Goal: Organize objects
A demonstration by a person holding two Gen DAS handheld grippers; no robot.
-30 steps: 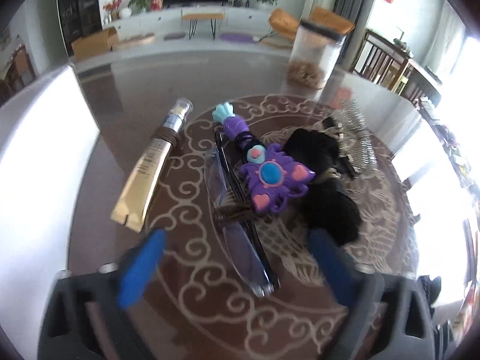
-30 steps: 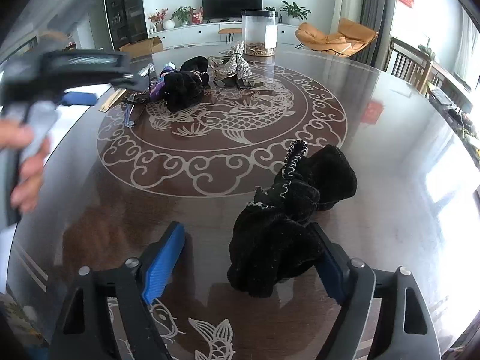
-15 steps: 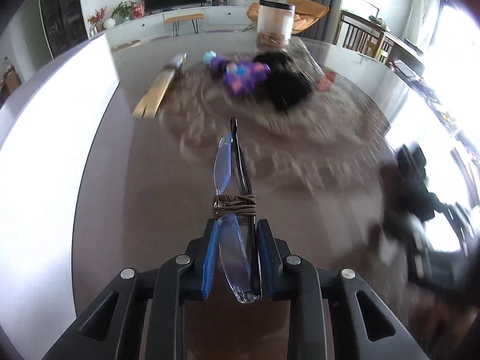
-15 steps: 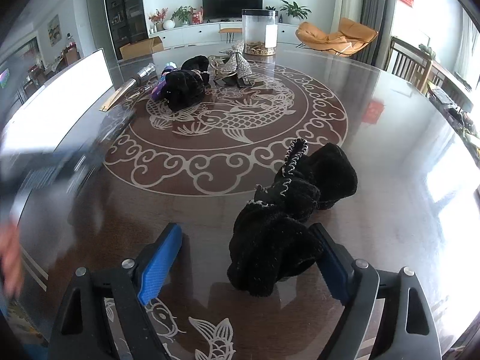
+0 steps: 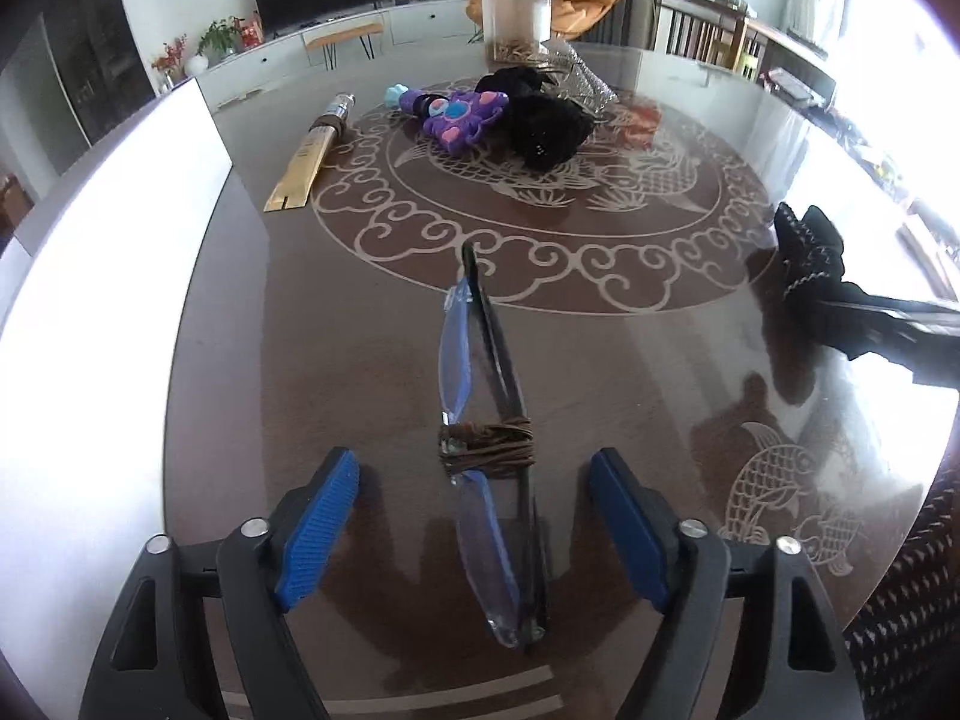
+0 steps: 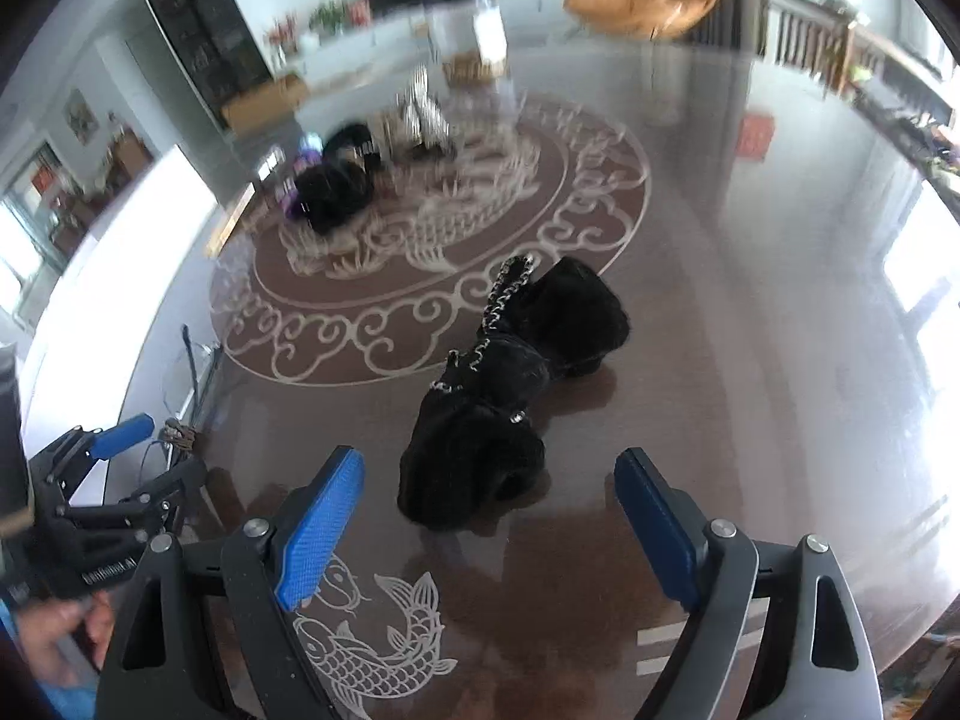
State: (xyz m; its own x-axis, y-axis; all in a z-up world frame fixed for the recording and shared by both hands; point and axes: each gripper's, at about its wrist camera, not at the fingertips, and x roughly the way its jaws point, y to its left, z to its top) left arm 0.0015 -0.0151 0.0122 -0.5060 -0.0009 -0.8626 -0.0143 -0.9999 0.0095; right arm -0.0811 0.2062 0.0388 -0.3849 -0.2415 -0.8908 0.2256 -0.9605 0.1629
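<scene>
Folded blue-lensed glasses [image 5: 480, 396], bound with brown cord, lie on the dark table between the fingers of my left gripper [image 5: 473, 459]. Its jaws are opening and the pads stand clear of the frame on both sides. In the right wrist view the glasses [image 6: 192, 372] lie at the far left, with the left gripper [image 6: 156, 450] over them. A black fuzzy garment with a silver chain trim [image 6: 516, 378] lies just ahead of my right gripper [image 6: 489, 457], which is open and not touching it. The same garment [image 5: 810, 252] shows at the right edge of the left wrist view.
At the far side of the table's round pattern sits a pile: a purple toy [image 5: 462, 114], a black fluffy item [image 5: 546, 120], a silver piece [image 5: 576, 72] and a clear jar [image 5: 516, 18]. A gold tube [image 5: 306, 162] lies left of it. A white panel [image 5: 102, 252] borders the left.
My left gripper shut on the glasses at the pile, carried them to the near side of the table and has let go of them. The right gripper drew back a little and rolled.
</scene>
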